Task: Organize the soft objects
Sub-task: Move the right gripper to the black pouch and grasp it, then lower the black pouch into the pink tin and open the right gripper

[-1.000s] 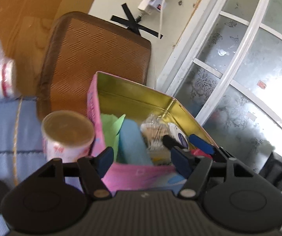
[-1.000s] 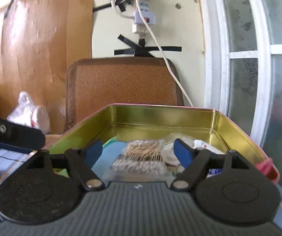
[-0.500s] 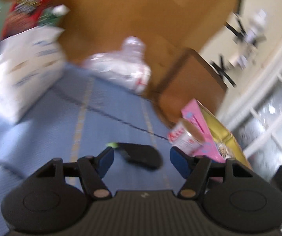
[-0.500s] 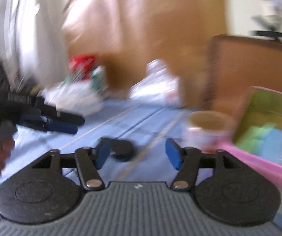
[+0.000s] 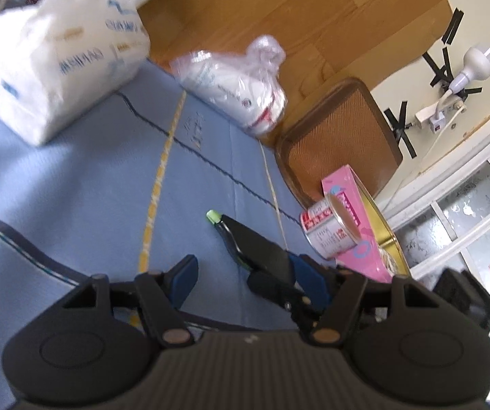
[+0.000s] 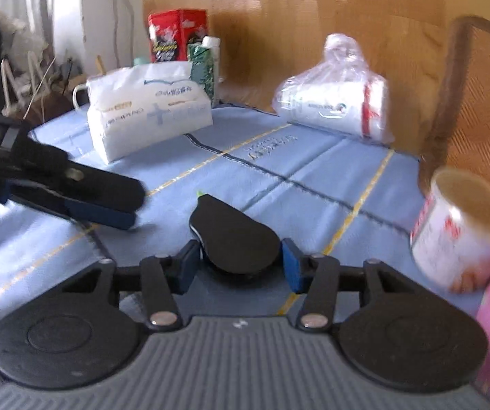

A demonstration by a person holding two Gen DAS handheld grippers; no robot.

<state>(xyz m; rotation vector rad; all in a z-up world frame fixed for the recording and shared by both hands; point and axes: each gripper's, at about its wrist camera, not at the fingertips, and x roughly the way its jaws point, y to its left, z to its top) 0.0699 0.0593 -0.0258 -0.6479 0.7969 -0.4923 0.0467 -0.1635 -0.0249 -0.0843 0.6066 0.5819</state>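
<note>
**My right fingers close around the black pouch on the blue cloth**

I hold one gripper in each hand above a table with a blue cloth [image 6: 306, 184]. The black pouch [image 6: 234, 235], flat and rounded, with a small green tip at its far end, lies on the cloth in the near middle part. My right gripper [image 6: 240, 268] is around its near end: the pouch sits between the two blue pads [image 6: 291, 266], and the jaws are closing on it. If the pads already press on it, I cannot tell; a small gap seems to remain on each side.

My left gripper [image 5: 248, 285] is half open, and I see nothing held between its pads. In the left wrist view it hangs over the near part of the cloth, and the right gripper's finger crosses in front of its right pad.

The white tissue pack [image 6: 149, 109] stands near the far left corner of the cloth. The bagged white roll [image 6: 337, 102] lies at the far edge. A round can [image 6: 460, 235] leans at the right edge, touching the pink tin box [image 5: 357, 218].
</note>
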